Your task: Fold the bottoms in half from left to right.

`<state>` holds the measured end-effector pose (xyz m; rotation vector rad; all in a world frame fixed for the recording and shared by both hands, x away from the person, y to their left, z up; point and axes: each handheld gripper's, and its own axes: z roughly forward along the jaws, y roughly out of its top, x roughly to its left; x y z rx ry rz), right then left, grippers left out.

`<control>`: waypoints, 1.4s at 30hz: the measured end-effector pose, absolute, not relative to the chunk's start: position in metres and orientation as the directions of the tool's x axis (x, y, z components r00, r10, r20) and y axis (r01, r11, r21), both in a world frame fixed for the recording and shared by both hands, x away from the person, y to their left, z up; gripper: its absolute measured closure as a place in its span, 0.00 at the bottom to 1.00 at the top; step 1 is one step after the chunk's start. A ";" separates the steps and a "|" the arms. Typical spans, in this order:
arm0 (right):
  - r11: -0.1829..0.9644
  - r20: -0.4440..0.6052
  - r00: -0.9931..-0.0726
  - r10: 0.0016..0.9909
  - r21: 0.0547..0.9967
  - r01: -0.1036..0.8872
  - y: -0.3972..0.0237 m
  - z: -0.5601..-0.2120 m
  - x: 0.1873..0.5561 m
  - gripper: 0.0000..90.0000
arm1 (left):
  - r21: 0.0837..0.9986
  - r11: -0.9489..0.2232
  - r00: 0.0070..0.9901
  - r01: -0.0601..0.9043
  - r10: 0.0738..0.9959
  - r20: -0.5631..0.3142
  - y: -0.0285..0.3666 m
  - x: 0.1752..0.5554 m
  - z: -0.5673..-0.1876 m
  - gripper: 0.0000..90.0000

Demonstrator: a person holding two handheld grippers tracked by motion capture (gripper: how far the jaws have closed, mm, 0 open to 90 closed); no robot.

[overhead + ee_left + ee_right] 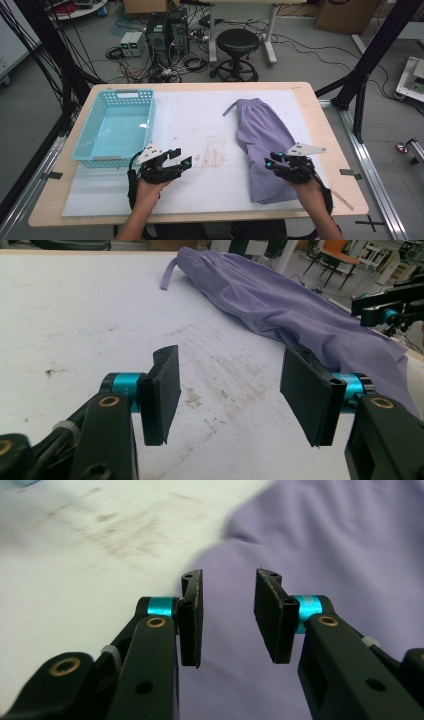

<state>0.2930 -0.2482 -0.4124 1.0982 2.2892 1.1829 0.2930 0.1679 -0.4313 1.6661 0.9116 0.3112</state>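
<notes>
A purple garment [260, 140] lies folded lengthwise on the right half of the white mat [200, 120], waistband and drawstring at the far end. My right gripper [274, 159] hovers over its near part; in the right gripper view its jaws [227, 615] stand apart above the purple cloth [325, 540] with nothing between them. My left gripper [180, 159] is open over the bare, stained mat at the middle left. In the left gripper view its jaws [230, 390] frame the mat, with the garment [280, 305] and the right gripper [385, 310] beyond.
An empty turquoise plastic basket [100, 160] sits at the table's left, just beyond my left gripper. The wooden table [310, 105] edges the mat. Behind the table are a black stool [237, 42], computer towers [167, 30], cables and black frame posts.
</notes>
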 end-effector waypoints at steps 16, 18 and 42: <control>0.454 0.040 -0.696 0.717 0.732 0.509 -0.213 -0.430 0.307 1.00 | 0.908 -0.038 0.651 0.417 0.709 -0.270 0.177 0.290 -0.436 0.46; 0.427 0.047 -0.681 0.731 0.747 0.510 -0.220 -0.426 0.306 1.00 | 0.908 -0.035 0.651 0.417 0.709 -0.272 0.177 0.289 -0.436 0.46; 0.352 0.078 -0.669 0.739 0.802 0.482 -0.245 -0.413 0.297 0.71 | 0.905 -0.046 0.668 0.423 0.691 -0.277 0.172 0.290 -0.437 0.50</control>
